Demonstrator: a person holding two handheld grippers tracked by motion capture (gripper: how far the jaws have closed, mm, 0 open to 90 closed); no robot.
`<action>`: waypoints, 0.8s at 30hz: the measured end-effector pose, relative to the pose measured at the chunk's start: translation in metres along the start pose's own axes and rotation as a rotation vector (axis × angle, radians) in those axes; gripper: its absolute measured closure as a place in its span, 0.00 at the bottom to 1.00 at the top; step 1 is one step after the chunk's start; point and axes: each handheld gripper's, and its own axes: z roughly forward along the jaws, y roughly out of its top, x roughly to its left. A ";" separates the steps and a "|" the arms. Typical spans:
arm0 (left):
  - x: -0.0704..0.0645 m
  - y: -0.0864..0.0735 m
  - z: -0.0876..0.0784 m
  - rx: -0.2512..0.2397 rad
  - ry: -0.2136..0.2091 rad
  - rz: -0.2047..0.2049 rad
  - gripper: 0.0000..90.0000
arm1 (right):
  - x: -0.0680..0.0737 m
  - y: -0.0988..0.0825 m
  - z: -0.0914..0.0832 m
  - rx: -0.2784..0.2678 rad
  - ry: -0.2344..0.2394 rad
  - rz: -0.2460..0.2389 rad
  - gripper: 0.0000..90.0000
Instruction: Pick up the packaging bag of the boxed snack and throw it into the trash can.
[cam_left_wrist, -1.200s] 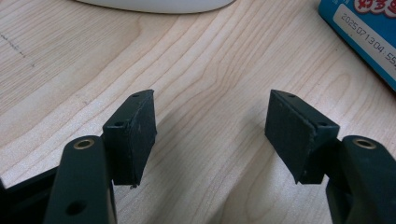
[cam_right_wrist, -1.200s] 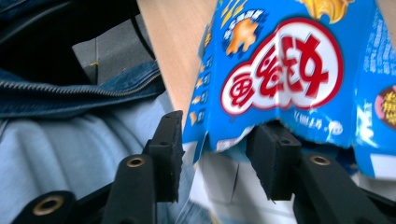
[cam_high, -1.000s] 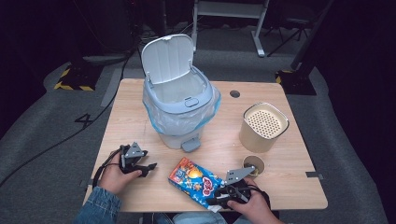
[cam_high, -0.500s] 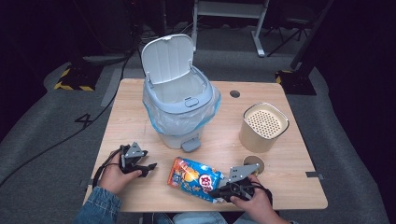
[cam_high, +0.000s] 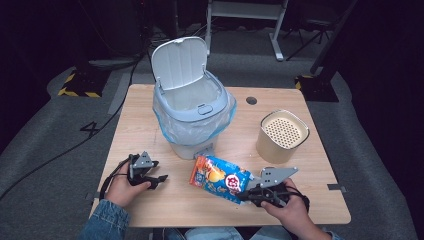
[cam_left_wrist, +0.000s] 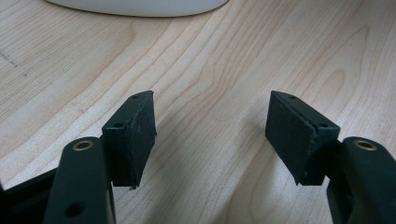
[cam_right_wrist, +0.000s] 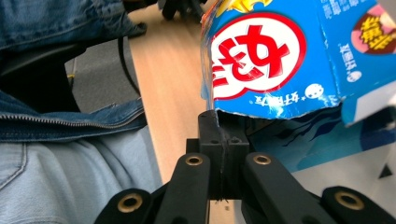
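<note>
Right gripper view: hand-held gripper (cam_right_wrist: 223, 140) pinches snack bag (cam_right_wrist: 275, 60).

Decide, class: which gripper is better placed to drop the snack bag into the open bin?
Right. The right gripper is shut on the snack bag edge; the left gripper rests open, away from the bin.

Bin (cam_high: 192, 115) at table (cam_high: 150, 210) centre, canister (cam_high: 281, 136) at 3 o'clock of it, snack bag (cam_high: 218, 178) at 6 o'clock, nearer the person.
</note>
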 end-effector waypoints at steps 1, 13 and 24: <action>0.000 0.000 0.000 0.001 -0.002 0.002 0.38 | -0.001 0.002 -0.004 -0.004 -0.002 0.000 1.00; 0.001 0.000 0.000 -0.001 -0.010 0.011 0.38 | -0.016 0.026 -0.047 -0.036 0.005 -0.024 1.00; 0.002 0.000 0.000 0.000 -0.010 0.012 0.38 | -0.035 0.050 -0.079 -0.043 -0.004 -0.045 1.00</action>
